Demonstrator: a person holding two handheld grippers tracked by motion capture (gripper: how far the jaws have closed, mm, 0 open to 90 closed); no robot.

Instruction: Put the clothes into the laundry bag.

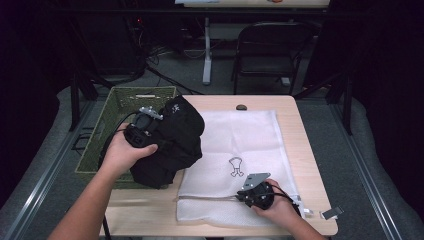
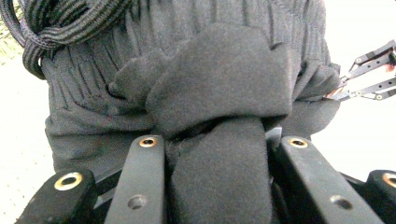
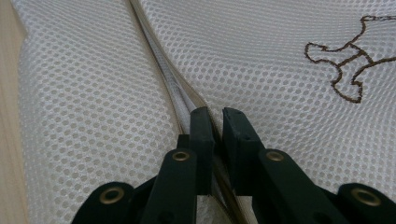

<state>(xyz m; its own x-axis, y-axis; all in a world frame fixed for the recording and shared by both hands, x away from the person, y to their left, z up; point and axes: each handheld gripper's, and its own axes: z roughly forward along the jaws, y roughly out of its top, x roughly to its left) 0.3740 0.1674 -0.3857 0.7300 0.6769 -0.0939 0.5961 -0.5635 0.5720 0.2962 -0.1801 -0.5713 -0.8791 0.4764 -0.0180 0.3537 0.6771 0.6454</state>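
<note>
Right gripper (image 1: 248, 192) jaws pinch the mesh bag's (image 1: 240, 135) zipper edge; left gripper (image 1: 141, 131) clamps black clothing (image 1: 172, 142), which may snag if that pinch slips.

Black garment (image 1: 172, 142) blocks basket (image 1: 107, 132) side, bare tabletop (image 1: 145, 212) near front-left edge.

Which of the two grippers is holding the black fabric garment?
The left gripper, beside the green woven basket: black fabric garment is bunched between its jaws. The right gripper instead pinches the zipper edge of the white mesh laundry bag.
</note>
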